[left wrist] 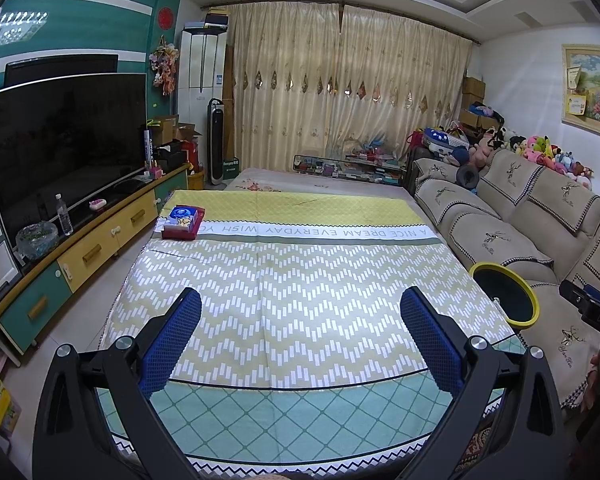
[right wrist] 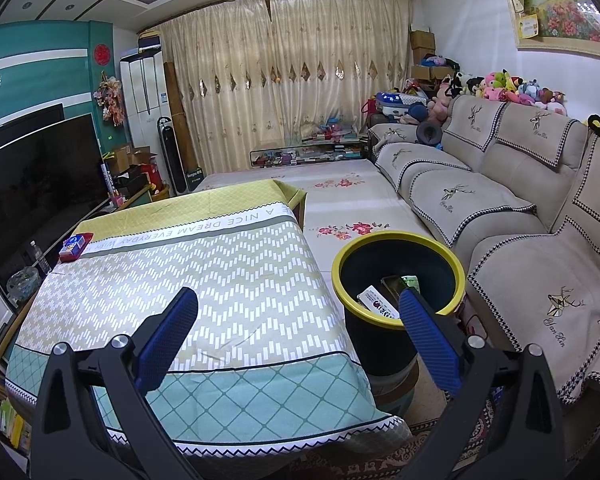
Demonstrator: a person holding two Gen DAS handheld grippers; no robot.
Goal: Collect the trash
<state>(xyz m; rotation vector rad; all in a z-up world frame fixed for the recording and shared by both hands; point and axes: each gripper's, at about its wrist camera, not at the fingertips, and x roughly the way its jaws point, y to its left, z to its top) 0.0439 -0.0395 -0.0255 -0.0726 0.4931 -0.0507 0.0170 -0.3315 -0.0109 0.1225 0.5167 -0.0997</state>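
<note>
A dark bin with a yellow rim stands between the table and the sofa; it also shows at the table's right edge in the left wrist view. Inside it lie a white packet and other wrappers. My right gripper is open and empty, its right finger over the bin's near rim. My left gripper is open and empty above the table's patterned cloth. A red tissue box sits at the table's far left; it also shows in the right wrist view.
A beige sofa runs along the right. A TV on a yellow and teal cabinet stands left, with a water bottle and a glass bowl. Curtains and clutter fill the far wall.
</note>
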